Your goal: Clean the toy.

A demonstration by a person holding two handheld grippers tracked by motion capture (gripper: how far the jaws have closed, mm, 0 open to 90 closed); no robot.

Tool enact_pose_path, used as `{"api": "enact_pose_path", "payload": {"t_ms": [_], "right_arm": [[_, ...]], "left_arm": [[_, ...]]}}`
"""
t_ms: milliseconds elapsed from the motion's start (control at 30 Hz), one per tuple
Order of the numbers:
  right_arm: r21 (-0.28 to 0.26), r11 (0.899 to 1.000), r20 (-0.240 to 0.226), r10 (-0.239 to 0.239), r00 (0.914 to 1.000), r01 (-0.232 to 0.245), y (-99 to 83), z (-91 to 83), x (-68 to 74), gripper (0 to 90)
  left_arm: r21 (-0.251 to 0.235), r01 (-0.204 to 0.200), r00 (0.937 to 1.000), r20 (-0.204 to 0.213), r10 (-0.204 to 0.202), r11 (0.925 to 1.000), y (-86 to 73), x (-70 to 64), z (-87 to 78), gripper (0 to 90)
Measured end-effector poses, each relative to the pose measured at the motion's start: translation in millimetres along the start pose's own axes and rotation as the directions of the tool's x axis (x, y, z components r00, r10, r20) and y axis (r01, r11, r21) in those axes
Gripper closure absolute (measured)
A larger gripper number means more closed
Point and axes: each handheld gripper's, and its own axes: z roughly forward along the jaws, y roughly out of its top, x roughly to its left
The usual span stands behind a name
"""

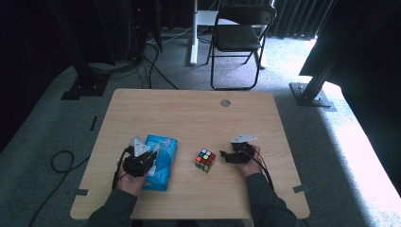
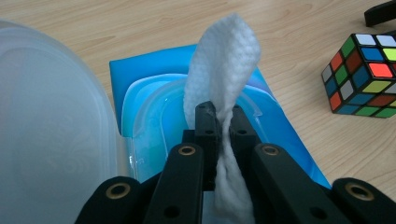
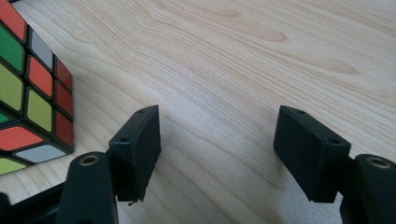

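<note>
A blue pack of wet wipes [image 1: 161, 162] lies on the wooden table at the left, its clear lid [image 2: 46, 121] flipped open. My left gripper [image 1: 152, 153] sits over the pack, shut on a white wipe [image 2: 223, 79] that stands up out of the opening [image 2: 154, 126]. A scrambled puzzle cube [image 1: 205, 160] rests at the table's middle. My right gripper [image 1: 224, 157] is just right of the cube, open, its jaws wide apart over bare wood. The cube [image 3: 32, 98] lies left of the right gripper [image 3: 217, 144], apart from it.
The table [image 1: 198, 118] has a round cable hole [image 1: 225, 102] near its far edge. A black folding chair [image 1: 239, 38] stands on the carpet beyond the table. Cables [image 1: 61, 161] lie on the floor at the left.
</note>
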Motion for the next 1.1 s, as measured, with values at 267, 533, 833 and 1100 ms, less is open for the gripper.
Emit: {"api": "enact_pose_path", "payload": {"t_ms": [267, 533, 833, 1100], "right_arm": [[0.0, 1.0, 0.0, 0.0, 1.0, 0.0, 0.0, 0.0, 0.0, 31.6], [0.0, 1.0, 0.0, 0.0, 1.0, 0.0, 0.0, 0.0, 0.0, 31.6], [-0.001, 1.0, -0.001, 0.0, 1.0, 0.0, 0.0, 0.0, -0.1, 31.6], [-0.001, 1.0, -0.002, 0.0, 1.0, 0.0, -0.1, 0.0, -0.3, 31.6]], "left_arm": [[0.0, -0.003, 1.0, -0.002, 0.003, 1.0, 0.2, -0.2, -0.3, 86.1], [-0.006, -0.022, 0.9994, 0.025, 0.022, 0.9997, 0.1, -8.2, 0.4, 81.5], [-0.004, -0.093, 0.9956, 0.009, 0.093, 0.9957, -1.7, -28.8, 1.1, 46.5], [0.028, -0.102, 0.9943, -0.029, 0.102, 0.9944, -9.1, -30.1, -3.0, 51.7]]}}
